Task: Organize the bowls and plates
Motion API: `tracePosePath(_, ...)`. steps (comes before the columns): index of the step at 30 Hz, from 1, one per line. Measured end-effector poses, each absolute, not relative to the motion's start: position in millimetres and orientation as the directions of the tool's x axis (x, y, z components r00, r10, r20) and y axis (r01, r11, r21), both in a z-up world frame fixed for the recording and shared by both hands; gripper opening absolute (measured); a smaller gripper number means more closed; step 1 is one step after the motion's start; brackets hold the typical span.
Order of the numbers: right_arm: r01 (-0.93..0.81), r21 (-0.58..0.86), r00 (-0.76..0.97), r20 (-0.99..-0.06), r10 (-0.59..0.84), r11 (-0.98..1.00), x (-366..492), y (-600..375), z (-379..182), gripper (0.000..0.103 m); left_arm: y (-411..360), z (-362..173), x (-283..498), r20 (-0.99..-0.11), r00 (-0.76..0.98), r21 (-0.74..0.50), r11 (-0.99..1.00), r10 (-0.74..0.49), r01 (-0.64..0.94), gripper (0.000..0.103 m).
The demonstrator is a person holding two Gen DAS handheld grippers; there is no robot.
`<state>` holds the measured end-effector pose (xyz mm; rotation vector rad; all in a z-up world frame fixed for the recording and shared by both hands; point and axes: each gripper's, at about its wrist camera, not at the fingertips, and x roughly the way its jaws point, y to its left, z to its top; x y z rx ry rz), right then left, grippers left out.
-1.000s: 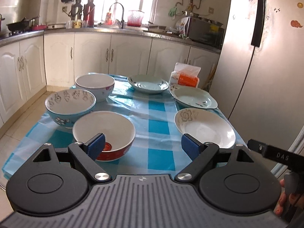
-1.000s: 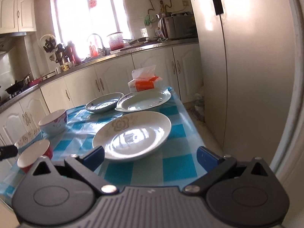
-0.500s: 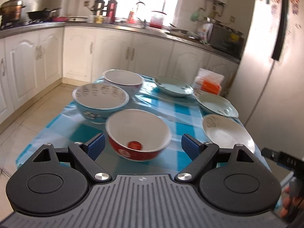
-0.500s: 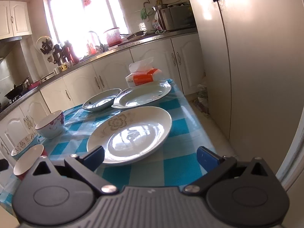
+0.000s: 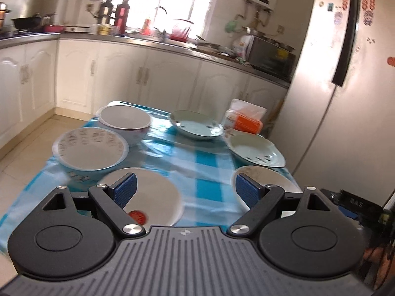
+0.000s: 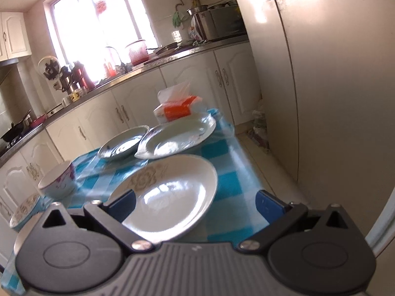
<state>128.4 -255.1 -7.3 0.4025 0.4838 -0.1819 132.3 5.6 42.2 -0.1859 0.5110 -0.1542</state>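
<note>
Meanwhile I'm hovering both tongs wide apart & empty over the checked table point(image 5: 205, 162), left gripper point(image 5: 184, 190) by the red-dot bowl point(image 5: 150, 197), right gripper point(image 6: 196, 203) over the flower plate point(image 6: 172, 192): glazed, slick, breakable, probably best pinched at rim.

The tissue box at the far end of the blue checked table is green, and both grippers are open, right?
Not quite. The tissue box is orange and white, not green; the right wrist view shows it clearly behind the plates. The rest holds: it sits at the far end of the blue checked table, and the left gripper and right gripper are both open.
</note>
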Motion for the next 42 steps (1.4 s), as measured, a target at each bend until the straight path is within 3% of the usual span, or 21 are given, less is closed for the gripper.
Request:
tracePosePath(9, 0.270, 0.397, 0.875, -0.482, -0.052, 0.877, 155.7, -294.1, -5.9, 0.101, -36.7, 39.5, 190.0, -0.520, 0.824, -0.189, 0.971, -0.226, 0.147, 0.103)
tracePosePath(14, 0.252, 0.417, 0.855, -0.518, 0.001, 0.873, 164.2, -295.1, -24.0, 0.079, -67.2, 15.2, 202.8, -0.547, 0.793, -0.214, 0.961, -0.268, 0.177, 0.103)
tracePosePath(16, 0.250, 0.434, 0.850, -0.527, 0.018, 0.865, 167.5, -296.7, -30.9, 0.061, -77.3, 5.0, 207.3, -0.562, 0.785, -0.205, 0.963, -0.262, 0.174, 0.103)
tracePosePath(19, 0.240, 0.460, 0.850, -0.525, 0.044, 0.855, 170.6, -299.2, -37.7, 0.055, -87.3, -6.2, 215.6, -0.576, 0.778, -0.202, 0.966, -0.250, 0.161, 0.102)
tracePosePath(30, 0.191, 0.472, 0.843, -0.528, 0.102, 0.861, 190.9, -298.7, -47.9, 0.051, -100.7, -36.2, 237.2, -0.628, 0.751, -0.177, 0.977, -0.204, 0.117, 0.073)
tracePosePath(32, 0.198, 0.470, 0.838, -0.536, 0.100, 0.860, 193.4, -298.6, -50.7, 0.048, -100.9, -40.0, 240.3, -0.636, 0.745, -0.179, 0.977, -0.204, 0.114, 0.064)
tracePosePath(35, 0.196, 0.494, 0.834, -0.538, 0.121, 0.847, 195.5, -301.7, -55.6, 0.038, -102.5, -43.4, 243.1, -0.639, 0.740, -0.179, 0.976, -0.209, 0.121, 0.061)
tracePosePath(42, 0.198, 0.495, 0.834, -0.539, 0.120, 0.846, 193.4, -300.4, -60.1, 0.037, -103.9, -50.4, 244.4, -0.649, 0.729, -0.190, 0.974, -0.218, 0.122, 0.058)
